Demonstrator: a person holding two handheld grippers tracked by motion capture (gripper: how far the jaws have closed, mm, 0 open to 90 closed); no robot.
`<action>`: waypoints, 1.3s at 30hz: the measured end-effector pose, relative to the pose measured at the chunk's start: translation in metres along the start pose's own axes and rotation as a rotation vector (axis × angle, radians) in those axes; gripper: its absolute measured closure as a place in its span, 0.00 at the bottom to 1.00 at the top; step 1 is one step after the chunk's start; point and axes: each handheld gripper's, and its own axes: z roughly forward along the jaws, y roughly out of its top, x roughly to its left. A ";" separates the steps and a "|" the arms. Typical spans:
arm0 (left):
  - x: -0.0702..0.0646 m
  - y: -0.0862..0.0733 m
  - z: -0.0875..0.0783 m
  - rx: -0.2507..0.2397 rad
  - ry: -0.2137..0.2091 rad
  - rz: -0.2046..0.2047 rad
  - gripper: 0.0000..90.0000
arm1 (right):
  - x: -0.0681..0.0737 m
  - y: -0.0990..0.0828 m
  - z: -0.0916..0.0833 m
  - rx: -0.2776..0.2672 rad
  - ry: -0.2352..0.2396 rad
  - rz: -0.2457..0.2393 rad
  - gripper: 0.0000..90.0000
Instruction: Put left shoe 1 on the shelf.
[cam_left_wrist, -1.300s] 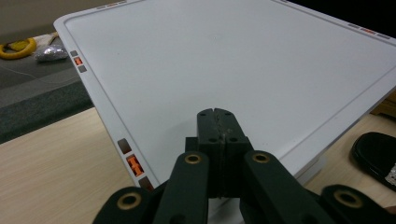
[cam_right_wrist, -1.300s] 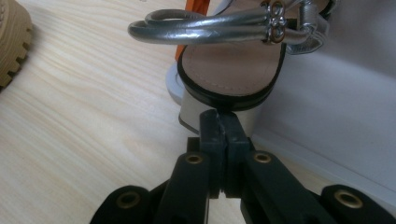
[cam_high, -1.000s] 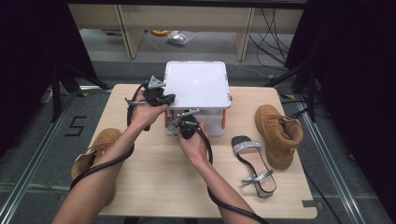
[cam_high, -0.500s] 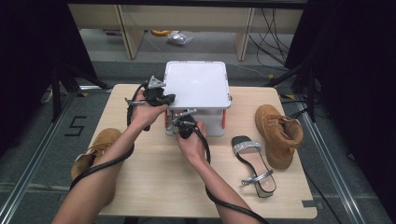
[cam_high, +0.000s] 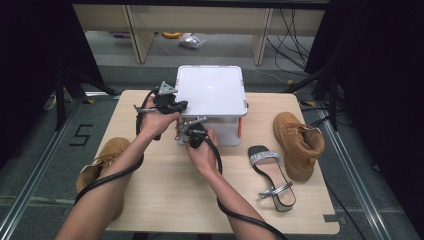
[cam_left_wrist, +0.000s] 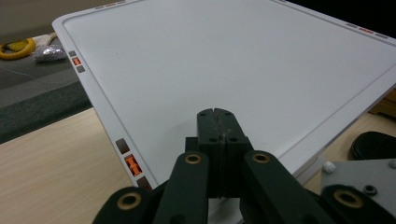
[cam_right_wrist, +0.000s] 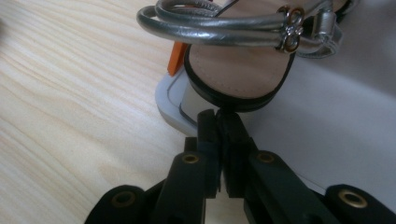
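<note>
A white box with a flat lid (cam_high: 210, 90) stands at the back middle of the table. My left gripper (cam_high: 176, 106) is at the lid's left edge. Its jaws (cam_left_wrist: 215, 112) are shut and lie over the lid's (cam_left_wrist: 224, 60) near corner; I cannot tell whether they grip the rim. My right gripper (cam_high: 194, 131) is at the box's front left corner. It (cam_right_wrist: 218, 114) is shut on the black heel edge of a silver-strapped sandal (cam_right_wrist: 233, 65), which sits over the box's grey corner rim (cam_right_wrist: 170, 105) beside an orange latch (cam_right_wrist: 176, 58).
A second silver sandal (cam_high: 270, 172) lies on the table to the right of the box, with a tan boot (cam_high: 297, 142) beyond it. Another tan boot (cam_high: 97, 162) sits by the table's left edge, partly behind my left forearm. Cables trail from both grippers.
The right gripper has edged slightly left along the box's front. The left gripper and the lid look the same.
</note>
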 end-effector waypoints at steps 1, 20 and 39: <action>0.000 0.000 0.000 -0.001 -0.001 -0.002 1.00 | -0.001 0.000 0.001 -0.006 -0.005 -0.016 0.97; 0.000 -0.001 0.000 -0.005 0.000 0.001 1.00 | -0.034 -0.020 -0.051 0.038 0.046 -0.029 0.83; 0.000 0.000 0.000 -0.002 -0.005 -0.004 1.00 | -0.106 -0.076 -0.109 0.124 0.023 0.072 0.71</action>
